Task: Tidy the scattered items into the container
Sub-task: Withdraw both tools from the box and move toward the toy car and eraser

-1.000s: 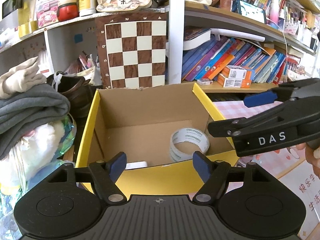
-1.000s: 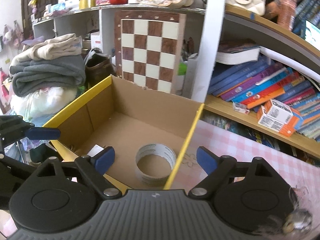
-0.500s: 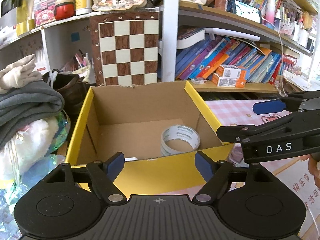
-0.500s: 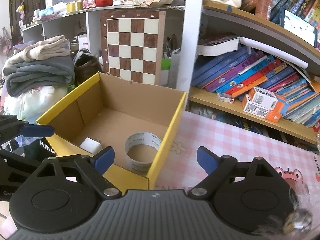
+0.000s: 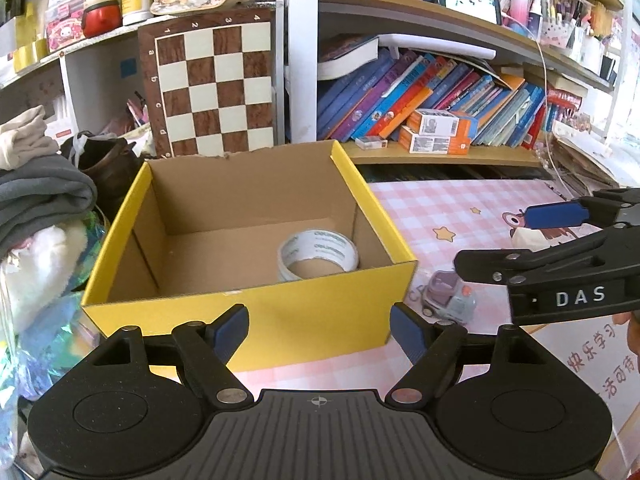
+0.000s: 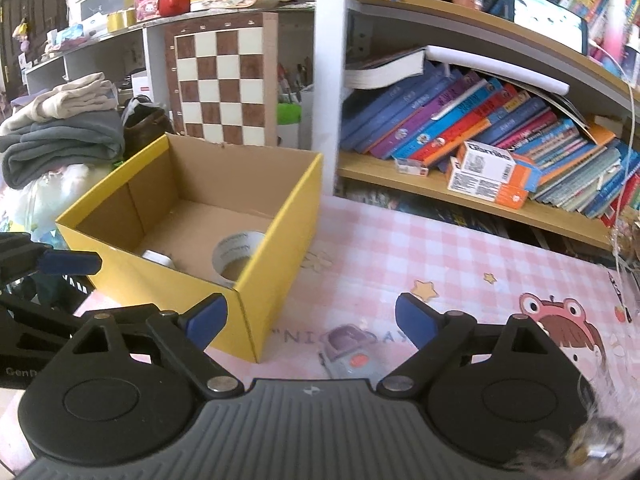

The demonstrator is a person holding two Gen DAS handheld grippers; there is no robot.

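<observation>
A yellow cardboard box [image 5: 248, 312] [image 6: 276, 248] stands open on the pink checked table. Inside it lie a roll of clear tape [image 5: 318, 254] [image 6: 236, 250] and a small white item [image 6: 158, 258]. My left gripper [image 5: 320, 326] is open and empty, in front of the box's near wall. My right gripper [image 6: 311, 320] is open and empty, to the right of the box; it shows in the left wrist view [image 5: 560, 276]. The small purple car [image 5: 448, 298] [image 6: 350, 350] looks printed on the mat.
A pink checked mat [image 6: 440, 264] with cartoon prints covers the table. Behind stand a chessboard [image 5: 214, 84], shelves of books [image 5: 420, 100] and orange boxes [image 5: 436, 132]. Folded clothes [image 5: 36, 196] and a brown bag [image 5: 108, 160] sit left of the box.
Both grippers have pulled back and away from the box; it now looks smaller and farther. The right gripper has shifted right over the pink mat. Both stay open.
</observation>
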